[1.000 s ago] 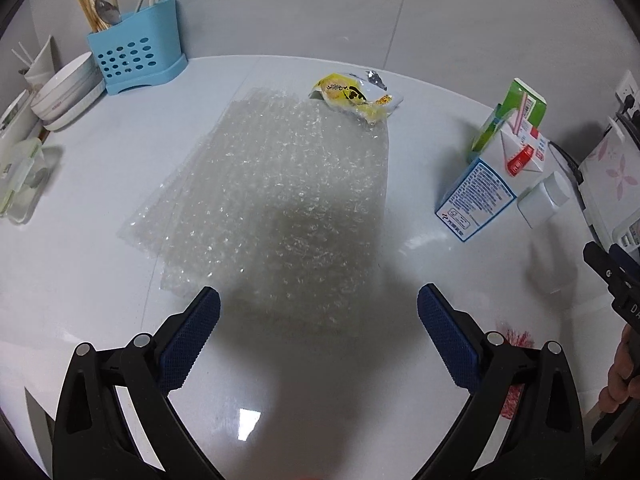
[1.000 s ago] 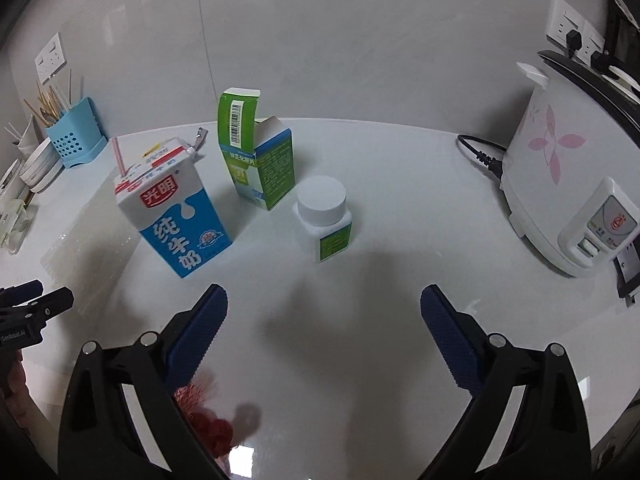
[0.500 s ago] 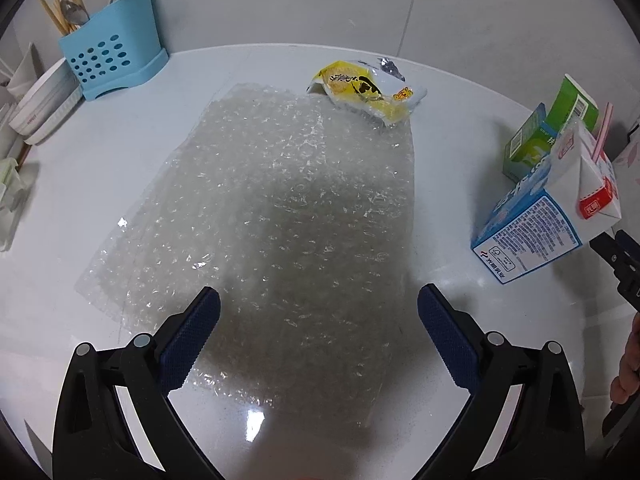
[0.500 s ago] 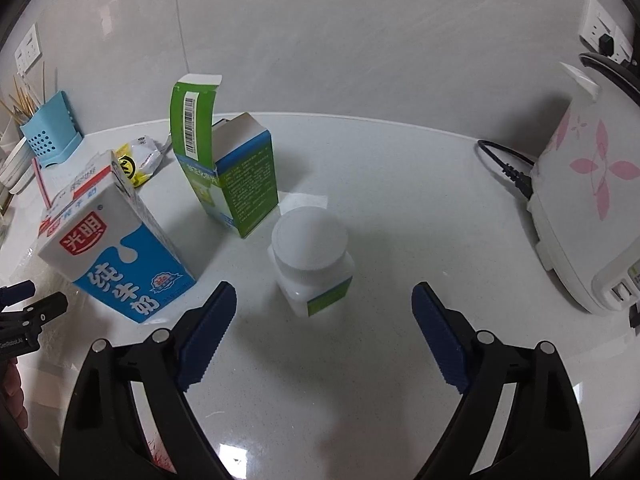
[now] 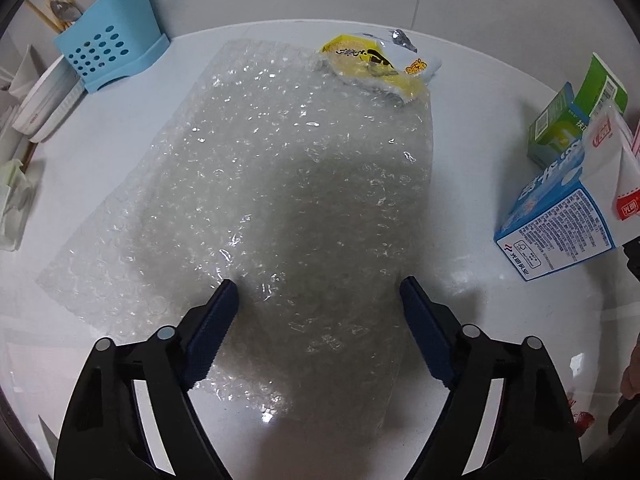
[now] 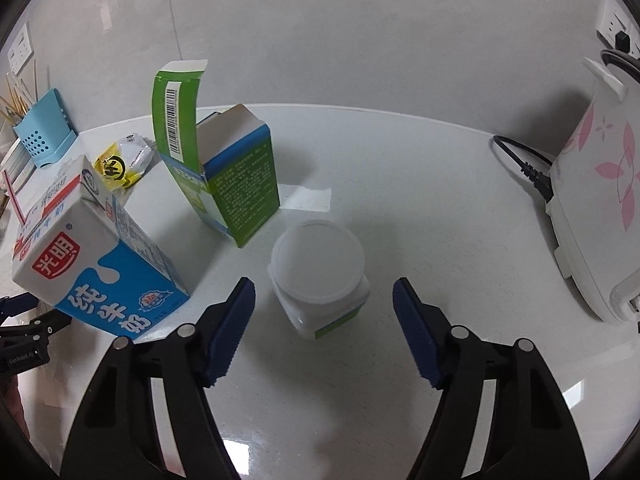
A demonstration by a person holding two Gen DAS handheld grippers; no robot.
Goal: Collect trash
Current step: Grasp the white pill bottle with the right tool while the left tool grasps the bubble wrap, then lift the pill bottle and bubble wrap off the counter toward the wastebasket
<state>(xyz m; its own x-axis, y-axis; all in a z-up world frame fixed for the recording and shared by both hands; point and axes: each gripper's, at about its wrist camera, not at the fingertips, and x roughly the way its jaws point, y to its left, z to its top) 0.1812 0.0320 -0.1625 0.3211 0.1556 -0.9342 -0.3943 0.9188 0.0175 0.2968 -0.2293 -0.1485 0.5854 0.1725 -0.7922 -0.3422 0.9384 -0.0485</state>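
A clear bubble-wrap sheet (image 5: 280, 184) is seen lying flat on the white glossy tabletop (image 5: 500, 320) only in the left wrist view; its long axis runs from the near edge, under the left gripper (image 5: 319, 300), away toward the far wall, leaning slightly left. The jaws of the left gripper are held wide apart above the sheet's near half, with nothing between them; whether the blue fingertips (image 5: 228, 292) touch the wrap cannot be told. A yellow and white snack wrapper (image 5: 376, 68) is laid on the sheet's far right corner, its length set crosswise.

A small white plastic jar with a white round lid and green label (image 6: 318, 276) is shown only by the right wrist view. It stands upright, lid upward, just ahead of and between the spread jaws of the right gripper (image 6: 324, 300), which are apart and closed on nothing. Just behind it a green and blue cardboard box with its top flap raised (image 6: 232, 184) stands upright. To the left a blue and white milk carton with a red label (image 6: 96, 268) is seen, tilted in the fisheye; both cartons appear at the right edge of the left view.

A white rice cooker with pink flower print (image 6: 600, 200) is visible at the right, and a light blue perforated utensil holder (image 5: 108, 56) at the far left.
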